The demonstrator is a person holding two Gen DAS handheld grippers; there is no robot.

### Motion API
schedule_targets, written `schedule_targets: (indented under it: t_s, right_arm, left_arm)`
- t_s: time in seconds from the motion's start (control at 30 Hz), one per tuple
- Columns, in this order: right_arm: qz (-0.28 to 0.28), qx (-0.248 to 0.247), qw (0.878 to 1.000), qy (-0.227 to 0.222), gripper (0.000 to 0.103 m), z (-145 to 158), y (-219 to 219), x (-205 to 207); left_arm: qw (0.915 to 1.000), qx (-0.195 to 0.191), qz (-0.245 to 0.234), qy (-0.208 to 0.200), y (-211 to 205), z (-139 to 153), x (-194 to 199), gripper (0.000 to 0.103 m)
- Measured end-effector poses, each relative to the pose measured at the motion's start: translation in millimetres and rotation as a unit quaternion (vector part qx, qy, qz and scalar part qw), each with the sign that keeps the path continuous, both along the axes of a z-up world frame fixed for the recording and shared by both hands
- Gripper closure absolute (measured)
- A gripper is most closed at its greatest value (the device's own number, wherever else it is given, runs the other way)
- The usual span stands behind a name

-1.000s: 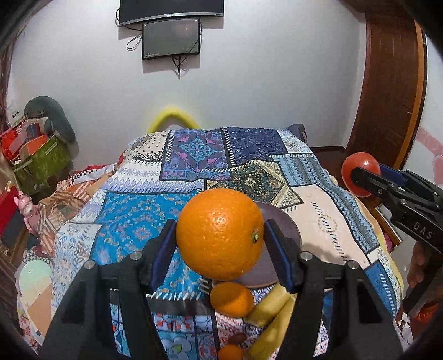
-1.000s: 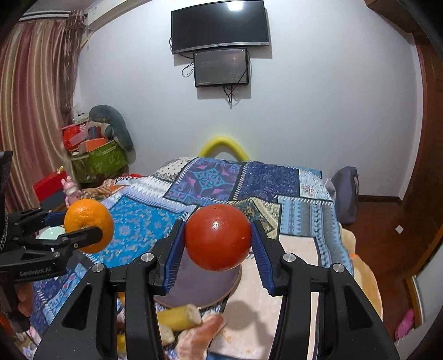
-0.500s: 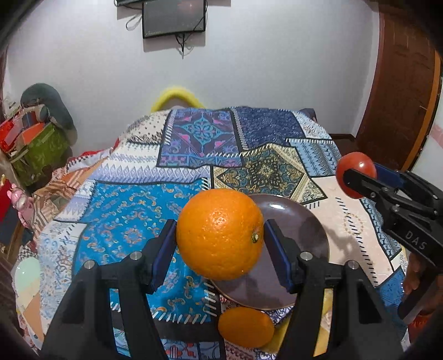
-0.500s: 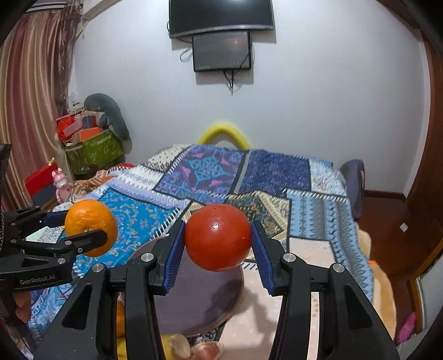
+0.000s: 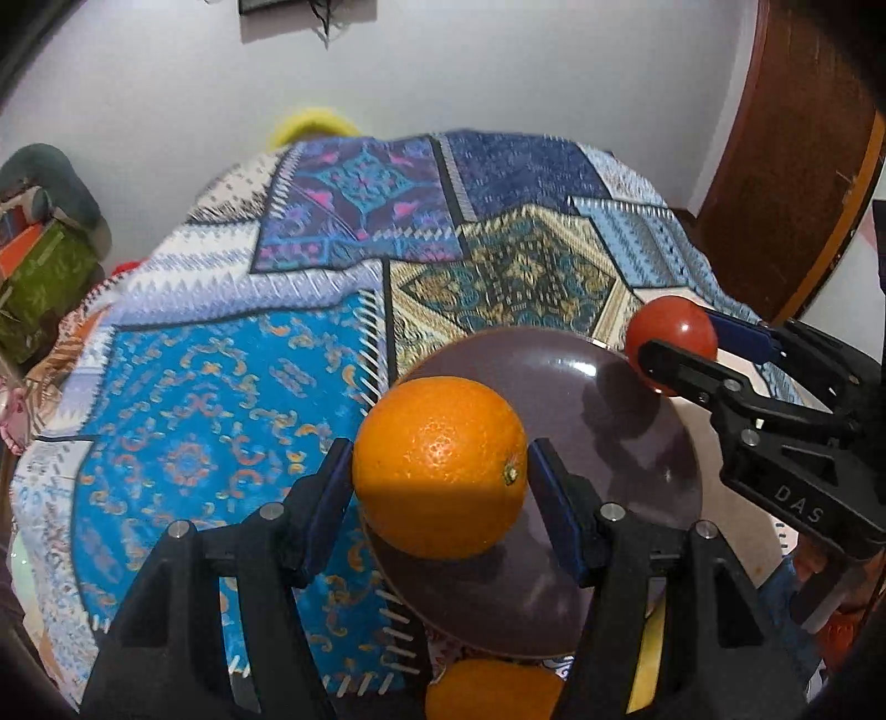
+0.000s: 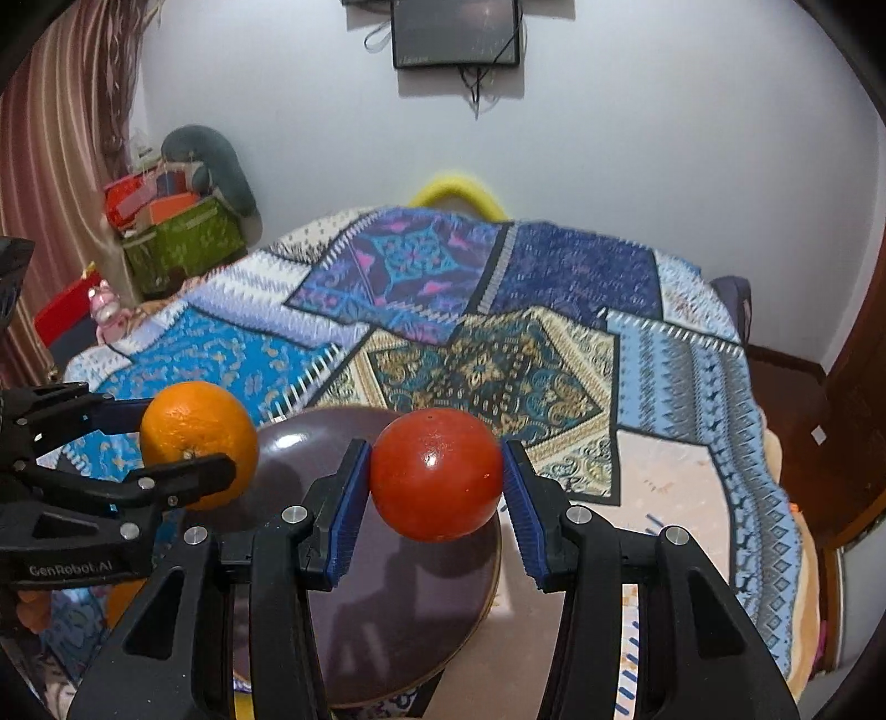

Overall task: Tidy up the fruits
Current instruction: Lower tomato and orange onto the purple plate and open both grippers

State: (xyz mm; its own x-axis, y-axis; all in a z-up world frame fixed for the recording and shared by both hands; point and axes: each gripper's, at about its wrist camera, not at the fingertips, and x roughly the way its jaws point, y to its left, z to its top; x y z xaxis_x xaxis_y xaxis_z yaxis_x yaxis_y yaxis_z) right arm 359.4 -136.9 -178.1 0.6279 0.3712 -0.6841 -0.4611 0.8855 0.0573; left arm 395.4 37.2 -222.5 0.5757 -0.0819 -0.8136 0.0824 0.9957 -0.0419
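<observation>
2 tools, each gripping 1 fruit, held above a dark plate (image 5: 626, 443) on a bed.

A second orange (image 5: 493, 689) lies just near of the plate, partly hidden behind the left tool (image 5: 440, 487), which clamps an orange (image 5: 440, 468); the right tool (image 6: 437, 487) clamps a red tomato (image 6: 436, 473). A patchwork bedspread (image 6: 498, 376) covers the bed, with a green box (image 6: 183, 243) far left and a screen (image 6: 457, 33) on the white wall. Since 1.0 s ago, both tools have tilted down and come over the plate.
</observation>
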Motion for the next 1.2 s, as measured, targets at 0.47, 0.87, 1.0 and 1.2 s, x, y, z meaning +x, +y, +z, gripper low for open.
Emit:
schedule_targets:
  t_s: [0.47, 0.87, 1.0, 1.2]
  right_arm:
    - [0.0, -0.015, 0.998, 0.065, 0.057, -35.2, 6.0, 17.6]
    - [0.004, -0.024, 0.999, 0.042, 0.045, -11.5, 7.5, -9.6]
    - [-0.002, -0.011, 0.999, 0.035, 0.045, 6.4, -4.7, -32.6]
    - [-0.012, 0.01, 0.999, 0.047, 0.043, 17.1, -21.0, -77.3]
  left_arm:
    - [0.9998, -0.003, 0.004, 0.02, 5.4, -14.8, 15.1, 0.04]
    - [0.9998, 0.013, 0.013, -0.001, 23.4, 12.9, -30.7, 0.037]
    - [0.9997, 0.015, 0.011, -0.016, 26.7, 29.3, -62.4, 0.037]
    - [0.9989, 0.02, 0.014, -0.039, 27.2, 45.1, -112.7, 0.035]
